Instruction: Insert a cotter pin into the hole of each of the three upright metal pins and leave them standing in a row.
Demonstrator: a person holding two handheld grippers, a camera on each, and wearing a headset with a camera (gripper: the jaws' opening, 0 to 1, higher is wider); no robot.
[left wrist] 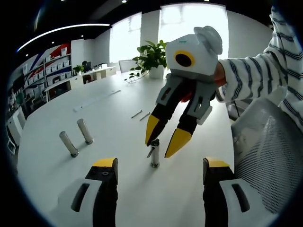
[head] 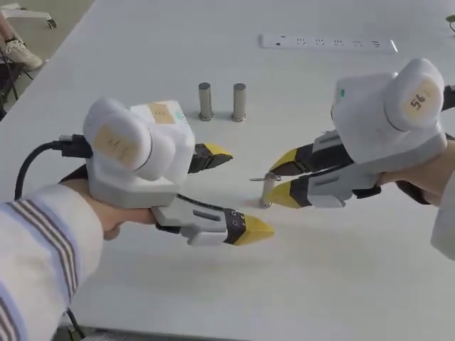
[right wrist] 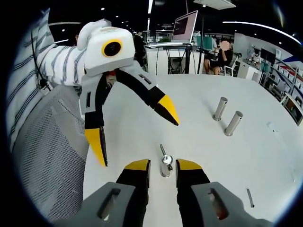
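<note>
Item: short upright steel pin (head: 266,193), thin wire cotter pin (head: 257,179) through its top, standing between your right gripper's (head: 276,185) narrowly parted jaws; contact unclear. Your left gripper (head: 247,192): jaws spread wide, that pin just ahead. Two bare steel pins (head: 205,101): farther ahead, to its left.

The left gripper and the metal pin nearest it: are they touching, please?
Apart. The left gripper view shows bare table between the pin and each jaw of the open left gripper.
</note>
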